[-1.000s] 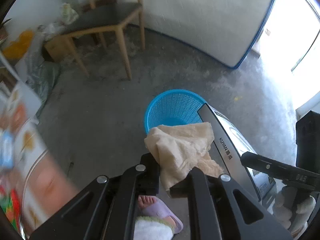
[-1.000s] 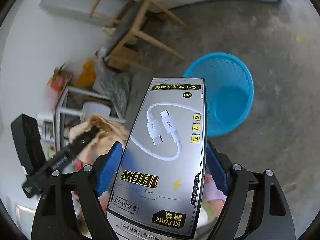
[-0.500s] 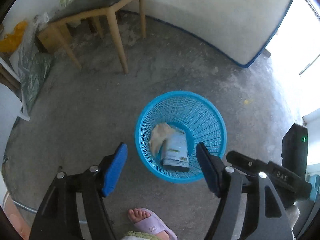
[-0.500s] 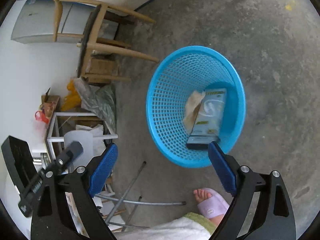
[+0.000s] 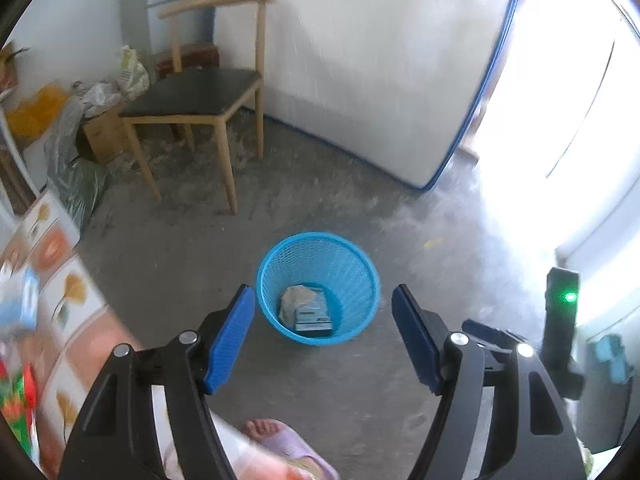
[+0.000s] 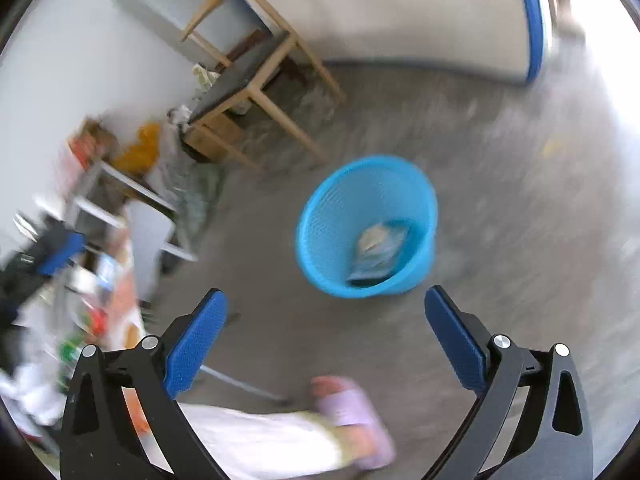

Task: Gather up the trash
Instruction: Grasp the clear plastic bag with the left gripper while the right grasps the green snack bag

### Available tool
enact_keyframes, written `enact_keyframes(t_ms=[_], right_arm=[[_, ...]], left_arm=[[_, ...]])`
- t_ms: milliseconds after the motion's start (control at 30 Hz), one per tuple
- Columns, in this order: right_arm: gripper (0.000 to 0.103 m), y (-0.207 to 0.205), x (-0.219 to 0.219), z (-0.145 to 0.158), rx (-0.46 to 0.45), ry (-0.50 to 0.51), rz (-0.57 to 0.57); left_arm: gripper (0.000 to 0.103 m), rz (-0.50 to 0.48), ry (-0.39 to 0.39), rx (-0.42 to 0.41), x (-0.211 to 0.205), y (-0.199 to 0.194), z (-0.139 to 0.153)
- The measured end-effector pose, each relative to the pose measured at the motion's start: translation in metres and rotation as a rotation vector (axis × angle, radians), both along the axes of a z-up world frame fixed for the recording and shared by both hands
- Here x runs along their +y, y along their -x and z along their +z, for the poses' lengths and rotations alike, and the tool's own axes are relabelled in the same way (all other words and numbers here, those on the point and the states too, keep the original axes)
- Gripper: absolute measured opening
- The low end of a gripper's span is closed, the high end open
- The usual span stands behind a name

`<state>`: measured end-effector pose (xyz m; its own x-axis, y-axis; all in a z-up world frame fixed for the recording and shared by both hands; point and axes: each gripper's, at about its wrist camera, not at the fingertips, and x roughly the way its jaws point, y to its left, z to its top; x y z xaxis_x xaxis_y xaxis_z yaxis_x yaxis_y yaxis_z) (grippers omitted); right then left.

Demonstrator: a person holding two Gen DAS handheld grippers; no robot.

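Presently: left gripper [image 5: 323, 334] spread wide, empty; right gripper [image 6: 326, 338] likewise spread, empty; blue mesh basket [image 5: 362, 264] on the concrete floor [image 5: 180, 264] ahead of and below both tools; inside it, crumpled beige cloth [image 5: 294, 300] beside flat cable box [image 5: 314, 318]; cloth judged soft, light, pinch any fold; box judged stiff, light, glossy and possibly slippery, take by its thin edges; wooden chair [image 5: 192, 96] beyond

A wooden chair [image 5: 200, 96] stands by the white wall [image 5: 360, 60], a cardboard box [image 5: 100, 136] beside it.
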<state>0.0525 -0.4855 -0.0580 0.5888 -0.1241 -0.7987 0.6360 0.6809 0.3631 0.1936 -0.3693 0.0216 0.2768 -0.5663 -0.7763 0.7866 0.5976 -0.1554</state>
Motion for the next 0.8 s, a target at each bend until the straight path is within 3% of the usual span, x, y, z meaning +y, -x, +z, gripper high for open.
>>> enact_keyframes(t_ms=[100, 200, 333, 500, 733, 800], right_arm=[[0.095, 0.002, 0.032, 0.02, 0.067, 0.221, 0.031], [0.095, 0.002, 0.063, 0.031, 0.121, 0.362, 0.116], [0.095, 0.003, 0.097, 0.053, 0.077, 0.453, 0.194], [0.095, 0.0, 0.138, 0.077, -0.055, 0.476, 0.271], [0.095, -0.039, 0.189, 0.092, -0.174, 0.336, 0.443], [0.095, -0.054, 0.204, 0.093, -0.204, 0.247, 0.519]], left_arm=[[0.069, 0.06, 0.058, 0.003, 0.05, 0.02, 0.017], [0.069, 0.129, 0.089, -0.025, 0.105, 0.038, 0.026], [0.07, 0.22, 0.1, -0.089, 0.172, 0.06, 0.032], [0.07, 0.345, 0.11, -0.146, 0.254, 0.08, 0.031], [0.07, 0.556, 0.254, -0.162, 0.371, 0.078, 0.063], [0.072, 0.607, 0.311, -0.133, 0.401, 0.065, 0.078]])
